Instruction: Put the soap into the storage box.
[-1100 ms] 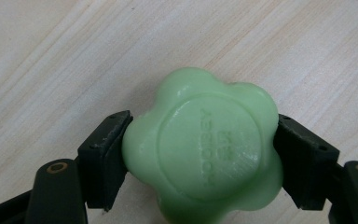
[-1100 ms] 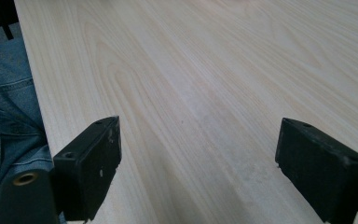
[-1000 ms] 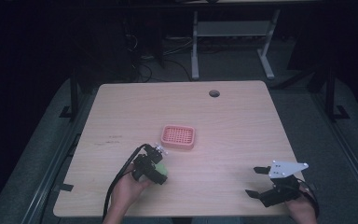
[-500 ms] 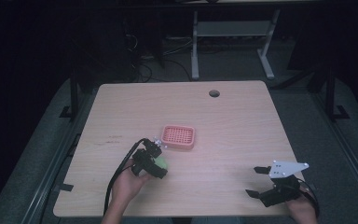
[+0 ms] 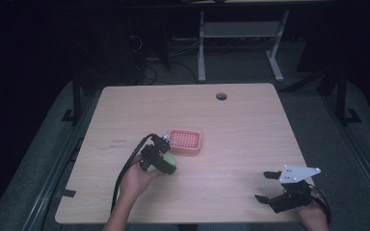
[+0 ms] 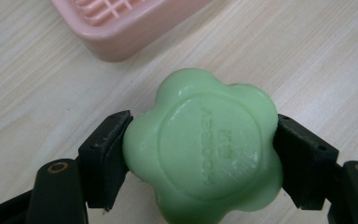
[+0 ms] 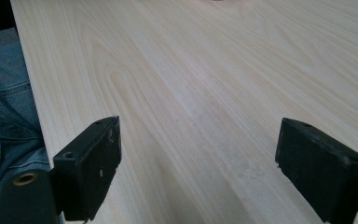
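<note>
A green flower-shaped soap with raised lettering sits between the jaws of my left gripper, which is shut on it just above the table. In the high view the soap and left gripper hang at the near left corner of a pink slotted soap dish. The dish's corner shows just beyond the soap in the left gripper view. My right gripper rests open near the table's front right edge, its jaws wide apart over bare wood.
The wooden table has a round cable hole at the back. A black cable trails from the left gripper toward the front edge. Desk legs and wiring stand on the dark floor behind. Denim cloth shows past the table edge.
My left gripper has carried the soap a little forward and right, up to the dish's near left corner. The right gripper has stayed put.
</note>
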